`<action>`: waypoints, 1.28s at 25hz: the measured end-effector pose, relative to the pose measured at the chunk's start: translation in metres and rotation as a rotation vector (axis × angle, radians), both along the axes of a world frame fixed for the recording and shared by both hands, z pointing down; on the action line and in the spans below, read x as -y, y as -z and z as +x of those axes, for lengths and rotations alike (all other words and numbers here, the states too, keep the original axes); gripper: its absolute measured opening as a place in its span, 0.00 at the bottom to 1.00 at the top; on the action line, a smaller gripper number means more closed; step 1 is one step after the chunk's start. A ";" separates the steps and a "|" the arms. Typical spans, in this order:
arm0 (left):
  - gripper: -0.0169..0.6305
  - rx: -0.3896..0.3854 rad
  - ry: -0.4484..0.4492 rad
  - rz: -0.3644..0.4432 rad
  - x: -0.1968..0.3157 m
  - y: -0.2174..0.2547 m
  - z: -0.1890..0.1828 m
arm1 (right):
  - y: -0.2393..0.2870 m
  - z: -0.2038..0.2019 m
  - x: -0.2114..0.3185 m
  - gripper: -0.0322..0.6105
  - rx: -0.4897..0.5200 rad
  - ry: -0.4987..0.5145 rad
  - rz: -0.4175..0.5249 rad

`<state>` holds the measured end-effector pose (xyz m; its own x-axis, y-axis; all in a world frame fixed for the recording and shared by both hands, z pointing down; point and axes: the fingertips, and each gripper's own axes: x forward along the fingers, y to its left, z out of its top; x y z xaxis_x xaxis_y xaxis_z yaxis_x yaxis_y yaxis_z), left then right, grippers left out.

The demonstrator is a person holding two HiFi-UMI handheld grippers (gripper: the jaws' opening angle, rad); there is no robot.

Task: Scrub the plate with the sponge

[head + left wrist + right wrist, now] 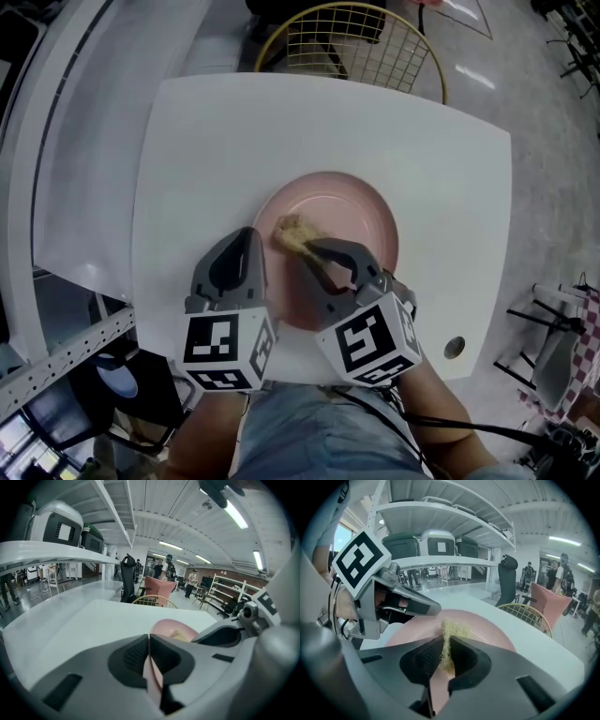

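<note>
A pink plate [361,211] lies in the middle of the white table [206,131]. My left gripper [251,242] is shut on the plate's left rim [152,677], which shows as a thin pink edge between its jaws. My right gripper [305,248] is shut on a tan sponge [291,232] that rests on the plate's left half. In the right gripper view the sponge [449,637] is pinched flat between the jaws, with the plate [487,627] beyond it and the left gripper [401,602] at the left. The left gripper view shows the plate [176,629] ahead.
A gold wire chair [361,42] stands at the table's far edge. A white shelf unit [56,141] runs along the left side. A small round hole [454,348] sits near the table's near right corner. People stand far off in the room [164,569].
</note>
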<state>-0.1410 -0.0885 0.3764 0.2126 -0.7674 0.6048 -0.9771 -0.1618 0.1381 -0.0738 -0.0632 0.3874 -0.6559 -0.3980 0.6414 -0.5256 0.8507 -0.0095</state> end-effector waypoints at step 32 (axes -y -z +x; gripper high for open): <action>0.06 0.038 -0.022 0.004 -0.009 0.002 0.003 | -0.024 0.075 -0.046 0.13 -0.077 -0.155 -0.121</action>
